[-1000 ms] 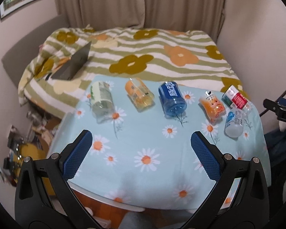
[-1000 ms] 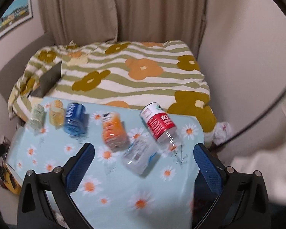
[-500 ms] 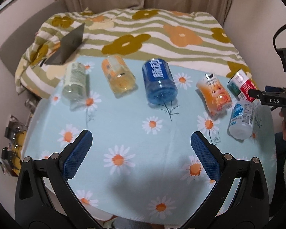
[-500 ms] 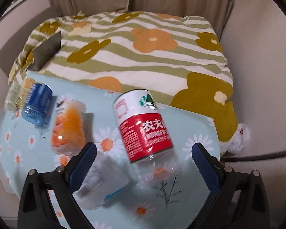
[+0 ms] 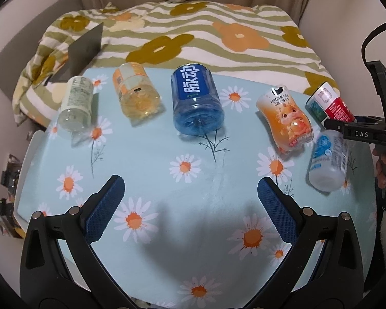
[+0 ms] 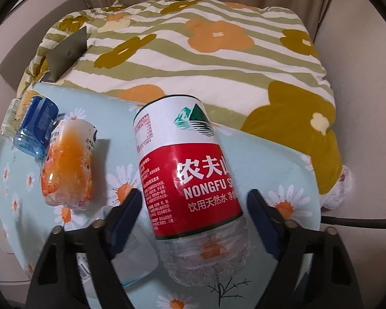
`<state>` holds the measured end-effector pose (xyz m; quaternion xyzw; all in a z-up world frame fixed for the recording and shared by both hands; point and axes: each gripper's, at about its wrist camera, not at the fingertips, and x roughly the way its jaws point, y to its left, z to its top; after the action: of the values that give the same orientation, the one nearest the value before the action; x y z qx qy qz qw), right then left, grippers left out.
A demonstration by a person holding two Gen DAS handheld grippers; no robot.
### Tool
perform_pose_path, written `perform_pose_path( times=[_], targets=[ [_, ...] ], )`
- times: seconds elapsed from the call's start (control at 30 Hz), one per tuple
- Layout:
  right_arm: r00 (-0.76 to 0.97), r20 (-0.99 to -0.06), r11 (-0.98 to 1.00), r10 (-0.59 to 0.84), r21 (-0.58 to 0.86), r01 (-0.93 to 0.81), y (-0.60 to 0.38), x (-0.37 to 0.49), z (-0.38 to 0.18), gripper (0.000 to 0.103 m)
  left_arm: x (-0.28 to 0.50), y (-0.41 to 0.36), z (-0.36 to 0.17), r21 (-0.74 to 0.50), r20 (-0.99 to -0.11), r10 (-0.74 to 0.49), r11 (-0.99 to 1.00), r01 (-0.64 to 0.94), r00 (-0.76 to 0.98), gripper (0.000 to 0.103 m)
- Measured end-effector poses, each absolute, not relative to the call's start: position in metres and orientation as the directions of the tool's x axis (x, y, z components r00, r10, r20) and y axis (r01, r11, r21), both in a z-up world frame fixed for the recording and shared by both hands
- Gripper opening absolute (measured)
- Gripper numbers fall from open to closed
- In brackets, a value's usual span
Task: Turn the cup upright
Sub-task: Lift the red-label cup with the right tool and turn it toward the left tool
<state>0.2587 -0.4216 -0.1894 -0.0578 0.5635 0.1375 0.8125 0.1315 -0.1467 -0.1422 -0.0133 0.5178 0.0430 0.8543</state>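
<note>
Several cut-bottle cups lie on their sides on the daisy-print table (image 5: 151, 170). The red-and-white Nongfu cup (image 6: 190, 180) lies between the fingers of my right gripper (image 6: 195, 206), which is open around it with small gaps either side; it also shows in the left wrist view (image 5: 330, 103). My left gripper (image 5: 190, 193) is open and empty above the table's near middle. In the left wrist view lie a pale green cup (image 5: 77, 103), a yellow cup (image 5: 136, 92), a blue cup (image 5: 195, 100), an orange cup (image 5: 287, 121) and a white-blue cup (image 5: 328, 159).
A bed with a striped flower quilt (image 5: 193, 33) lies behind the table, with a grey laptop (image 5: 82, 51) on it. A wall stands to the right. The right gripper's body (image 5: 373, 131) and cable hang over the table's right edge.
My right gripper has moved in and down, so the red-and-white cup now sits between its fingers. My left gripper has moved slightly nearer over the table.
</note>
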Motion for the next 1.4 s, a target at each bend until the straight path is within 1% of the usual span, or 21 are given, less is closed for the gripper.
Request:
perform_pose_path(
  times=[0.2,0.33,0.53,0.7,0.87,0.97,1.13,1.3,1.4],
  targets=[
    [0.339,-0.928,0.954,0.153,0.049,-0.296,-0.422,0.259,-0.187,0.066,0.129,-0.141,-0.140,0.025,-0.885,0.065,0.995,-0.092,0.461,0.103],
    [0.370,-0.917,0.957,0.147,0.038,-0.288,-0.422,0.255,-0.177,0.065,0.124,-0.136,-0.133,0.024,-0.882,0.063,0.996,-0.088,0.467,0.103],
    [0.414,-0.897,0.965,0.153,0.045,-0.258,-0.419,0.245,-0.145,0.065,0.114,-0.123,-0.115,0.028,-0.869,0.063,0.997,-0.078,0.490,0.103],
    [0.452,-0.878,0.975,0.154,0.062,-0.212,-0.400,0.221,-0.110,0.065,0.105,-0.104,-0.097,0.029,-0.857,0.058,0.997,-0.065,0.511,0.103],
    [0.466,-0.871,0.984,0.156,0.094,-0.152,-0.369,0.188,-0.093,0.065,0.096,-0.076,-0.090,0.020,-0.850,0.028,1.000,-0.021,0.526,0.103],
    [0.448,-0.877,0.984,0.174,0.145,-0.099,-0.342,0.161,-0.097,0.065,0.090,-0.056,-0.091,0.011,-0.851,0.005,1.000,0.010,0.524,0.103],
    [0.410,-0.888,0.975,0.209,0.221,-0.020,-0.293,0.121,-0.120,0.065,0.075,-0.019,-0.095,0.017,-0.854,-0.015,0.998,0.057,0.521,0.103],
    [0.408,-0.884,0.949,0.230,0.296,0.106,-0.253,0.094,-0.144,0.065,0.064,0.016,-0.106,0.032,-0.863,-0.012,0.996,0.078,0.506,0.103],
    [0.406,-0.885,0.939,0.228,0.311,0.150,-0.234,0.085,-0.157,0.065,0.061,0.032,-0.114,0.048,-0.869,-0.001,0.995,0.086,0.494,0.103]
  ],
)
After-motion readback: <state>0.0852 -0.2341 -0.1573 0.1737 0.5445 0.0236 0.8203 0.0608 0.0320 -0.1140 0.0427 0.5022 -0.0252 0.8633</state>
